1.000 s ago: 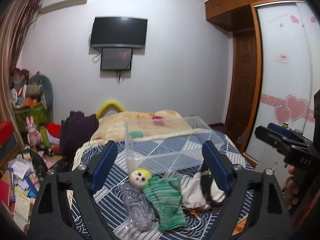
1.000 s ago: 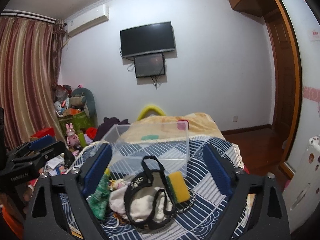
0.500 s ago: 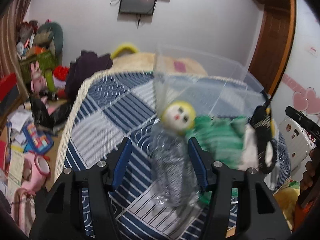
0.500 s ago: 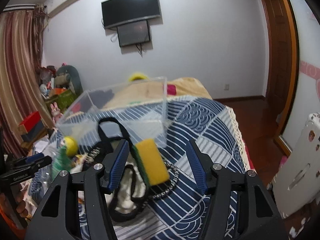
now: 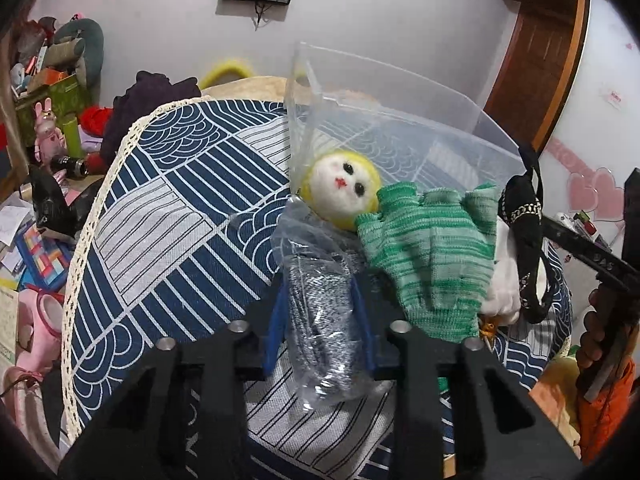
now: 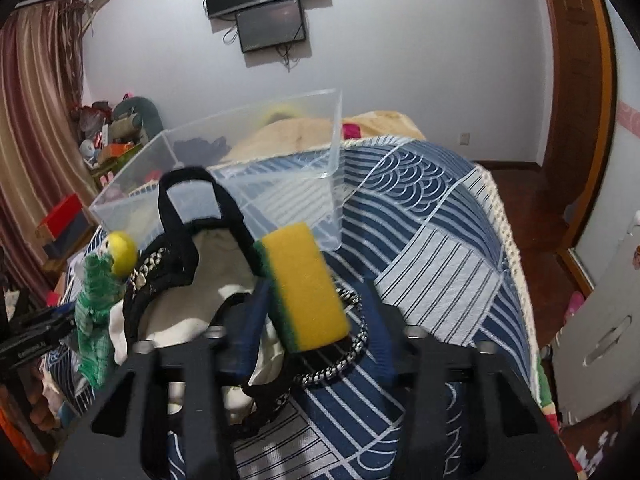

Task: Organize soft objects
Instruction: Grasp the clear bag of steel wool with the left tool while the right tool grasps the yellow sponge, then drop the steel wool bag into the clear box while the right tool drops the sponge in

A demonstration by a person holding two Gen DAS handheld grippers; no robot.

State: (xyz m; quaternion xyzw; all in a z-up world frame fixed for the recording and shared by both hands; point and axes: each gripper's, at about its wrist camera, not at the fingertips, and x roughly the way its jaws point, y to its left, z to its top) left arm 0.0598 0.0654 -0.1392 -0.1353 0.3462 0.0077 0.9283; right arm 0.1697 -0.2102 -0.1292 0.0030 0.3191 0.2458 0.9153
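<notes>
Left claw (image 5: 320, 304) closed narrow on a clear plastic bag of grey-white yarn-like material (image 5: 320, 320), both blue pads pressing its sides. Bag lying on the blue-and-white patterned bedspread (image 5: 160, 208), its upper end just beside the yellow-haired doll head (image 5: 340, 190). Doll's green knitted body (image 5: 432, 256) stretched out to the right of the bag, touching a white cloth (image 5: 502, 284) and a black strap with chain trim (image 5: 524, 216). Clear plastic bin (image 5: 400, 120) standing right behind the doll head, nothing visible inside.

Right claw (image 6: 316, 308) set narrow around a yellow sponge with a green scouring side (image 6: 304, 288); left blue pad against the green face, right pad near the yellow edge, contact there hard to tell. Sponge tilted, resting over a chain-trimmed black strap (image 6: 340, 360) and pale fabric (image 6: 224, 264). Black handle loop (image 6: 188, 184) standing up to the left of the sponge. Doll (image 6: 104, 276) at the far left of that pile. Clear bin (image 6: 280, 168) just behind the pile, on the same bedspread (image 6: 440, 248).
</notes>
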